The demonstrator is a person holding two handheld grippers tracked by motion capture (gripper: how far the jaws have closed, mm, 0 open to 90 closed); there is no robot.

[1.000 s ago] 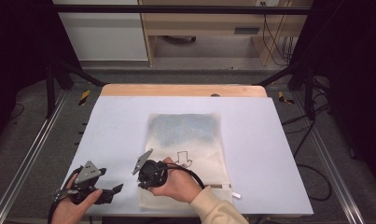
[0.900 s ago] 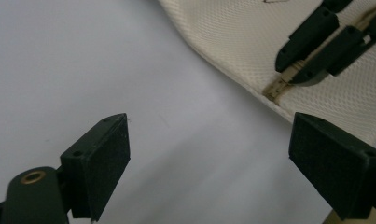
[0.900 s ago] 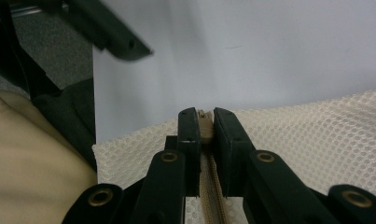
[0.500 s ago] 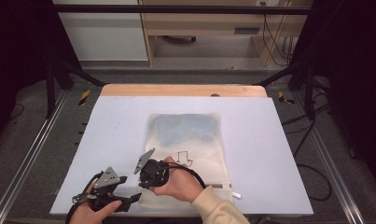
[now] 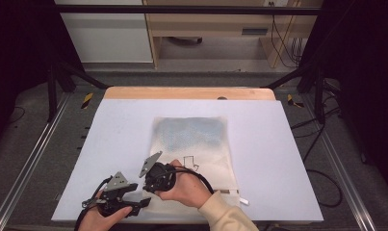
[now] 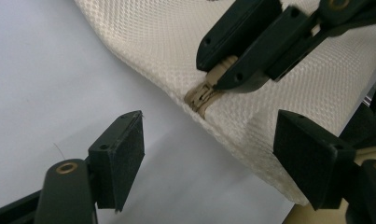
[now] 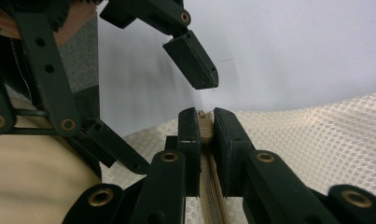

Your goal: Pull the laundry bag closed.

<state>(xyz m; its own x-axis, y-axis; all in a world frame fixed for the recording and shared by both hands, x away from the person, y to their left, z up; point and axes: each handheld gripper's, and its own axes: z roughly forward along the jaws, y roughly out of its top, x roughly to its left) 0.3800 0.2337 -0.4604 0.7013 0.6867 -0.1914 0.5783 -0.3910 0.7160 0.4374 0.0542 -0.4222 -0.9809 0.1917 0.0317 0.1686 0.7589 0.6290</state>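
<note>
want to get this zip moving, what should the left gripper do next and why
Probably ease the left gripper forward and close on the mesh pouch corner beside the zipper end. The right gripper is already shut on the zipper pull, while the left jaws, which have just been closing, stand apart with the corner only partly between them, untouched. Pinning the fabric should let the pull slide.

zipper [image 7: 209,186]: end hidden between right gripper [image 7: 205,122] fingers | mesh bag [image 6: 288,93]: cut off by frame edges
</note>
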